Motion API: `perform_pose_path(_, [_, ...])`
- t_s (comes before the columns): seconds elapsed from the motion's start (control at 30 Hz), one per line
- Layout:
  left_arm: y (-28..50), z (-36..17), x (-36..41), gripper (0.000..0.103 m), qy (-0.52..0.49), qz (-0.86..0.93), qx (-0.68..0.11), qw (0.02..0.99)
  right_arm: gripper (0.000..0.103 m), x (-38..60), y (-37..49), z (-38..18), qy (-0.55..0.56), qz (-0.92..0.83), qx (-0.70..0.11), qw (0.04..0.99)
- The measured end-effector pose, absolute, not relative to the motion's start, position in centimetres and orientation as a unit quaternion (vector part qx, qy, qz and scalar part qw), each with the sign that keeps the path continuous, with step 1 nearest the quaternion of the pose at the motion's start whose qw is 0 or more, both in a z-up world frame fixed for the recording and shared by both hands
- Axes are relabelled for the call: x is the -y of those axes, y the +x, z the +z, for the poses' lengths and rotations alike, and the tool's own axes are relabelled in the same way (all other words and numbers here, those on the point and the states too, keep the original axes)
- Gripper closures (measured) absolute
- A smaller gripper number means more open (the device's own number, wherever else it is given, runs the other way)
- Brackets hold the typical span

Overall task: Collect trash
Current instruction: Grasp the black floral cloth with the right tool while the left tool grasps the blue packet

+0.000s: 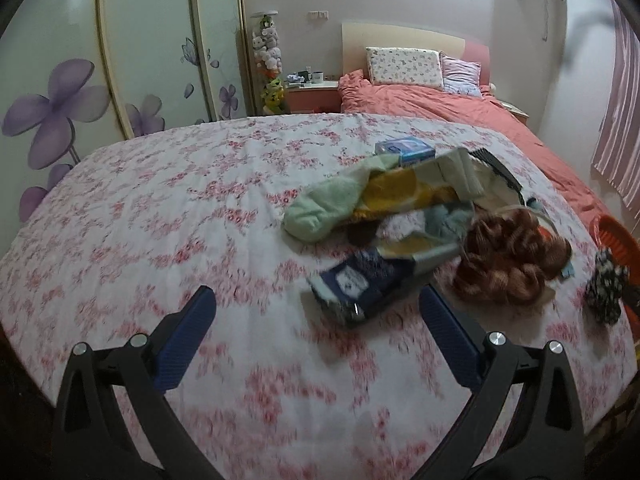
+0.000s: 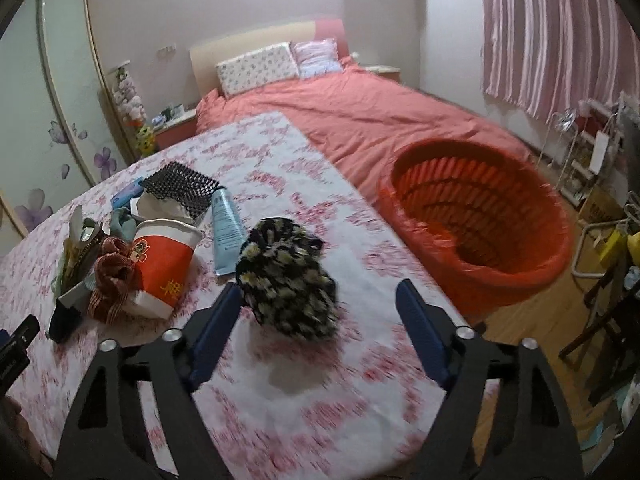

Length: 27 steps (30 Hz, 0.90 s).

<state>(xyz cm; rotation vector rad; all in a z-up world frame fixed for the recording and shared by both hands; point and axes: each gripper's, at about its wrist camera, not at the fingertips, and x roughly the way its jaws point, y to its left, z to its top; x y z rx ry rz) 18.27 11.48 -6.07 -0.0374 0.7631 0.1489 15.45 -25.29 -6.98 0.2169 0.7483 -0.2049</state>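
A table with a pink floral cloth (image 1: 160, 220) holds a pile of things. In the left wrist view I see a pale green sock (image 1: 324, 208), a dark blue packet (image 1: 360, 284), reddish-brown yarn (image 1: 508, 264) and a small blue box (image 1: 408, 150). My left gripper (image 1: 316, 300) is open, just short of the blue packet. In the right wrist view a black-and-yellow speckled cloth ball (image 2: 288, 280) lies between my open right gripper (image 2: 320, 296) fingers. A red and white paper cup (image 2: 168, 256), a blue tube (image 2: 226, 232) and a black mesh piece (image 2: 180, 188) lie to its left.
An orange plastic basket (image 2: 480, 220) stands on the floor to the right of the table (image 2: 280, 420), beside a bed with a salmon cover (image 2: 360, 120). A wardrobe with purple flowers (image 1: 60, 112) stands at left. Chairs and clutter (image 2: 600, 280) are at far right.
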Motion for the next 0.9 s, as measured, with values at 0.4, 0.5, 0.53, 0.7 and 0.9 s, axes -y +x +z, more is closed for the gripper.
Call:
perform_pose_path(0.4, [21.1, -7.1, -9.2, 0.018, 0.000, 0.024, -0.385, 0.923, 0.065, 24.7, 18.4, -9.3, 0.099, -0.082, -0.420, 0.898])
perform_pose_path(0.5, [21.7, -7.5, -8.7, 0.020, 0.011, 0.018, -0.391, 0.920, 0.066, 24.6, 18.4, -9.3, 0.093, -0.080, -0.418, 0.900])
perform_pose_path(0.53, [21.8, -7.6, -8.6, 0.020, 0.013, 0.016, -0.393, 0.919, 0.066, 24.6, 18.5, -9.4, 0.092, -0.080, -0.418, 0.900])
perform_pose_path(0.7, [22.9, -8.6, -7.8, 0.026, 0.032, 0.003, -0.404, 0.914, 0.066, 24.6, 18.6, -9.5, 0.090, -0.083, -0.419, 0.900])
perform_pose_path(0.9, [24.1, -9.6, -7.5, 0.044, 0.024, -0.012, -0.424, 0.905, 0.066, 24.6, 19.3, -9.7, 0.081, -0.082, -0.419, 0.901])
